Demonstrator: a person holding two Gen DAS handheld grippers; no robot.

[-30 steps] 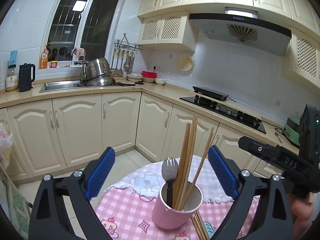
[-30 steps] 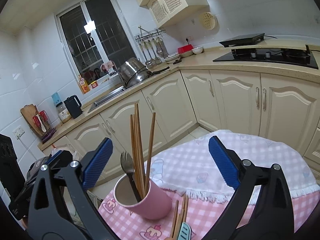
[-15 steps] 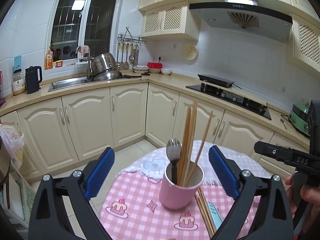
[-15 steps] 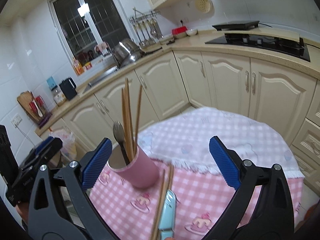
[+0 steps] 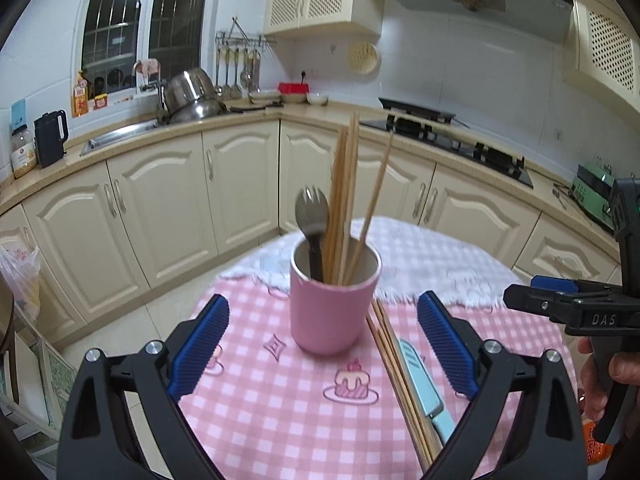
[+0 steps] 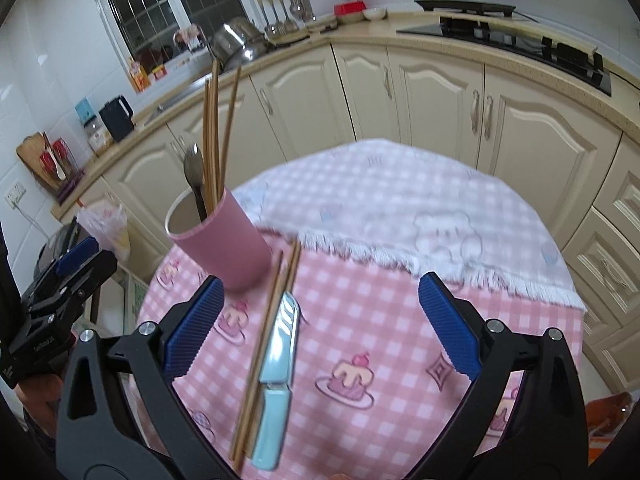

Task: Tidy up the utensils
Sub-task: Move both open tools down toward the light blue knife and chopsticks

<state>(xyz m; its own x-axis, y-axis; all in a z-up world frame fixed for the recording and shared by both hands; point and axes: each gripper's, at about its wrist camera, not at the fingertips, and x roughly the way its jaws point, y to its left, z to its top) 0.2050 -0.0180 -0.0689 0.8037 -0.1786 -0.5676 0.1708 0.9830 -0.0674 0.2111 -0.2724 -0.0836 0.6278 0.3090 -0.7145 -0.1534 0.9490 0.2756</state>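
The round tabletop (image 6: pixel 400 320), under a pink checked cloth, carries a pink cup (image 5: pixel 334 304) already holding chopsticks and a spork, with a loose pair of chopsticks (image 6: pixel 264 344) and a pale blue knife (image 6: pixel 276 376) lying side by side just beside the cup. Both pieces run lengthwise away from the right tongs (image 6: pixel 320 328), between their wide-apart, empty jaws, so the right hand appears nearer. The left tongs (image 5: pixel 322 352), likewise apart and empty, face the cup.

Both grippers hover, jaws spread wide — left gripper (image 5: pixel 323 348), right gripper (image 6: pixel 320 320).
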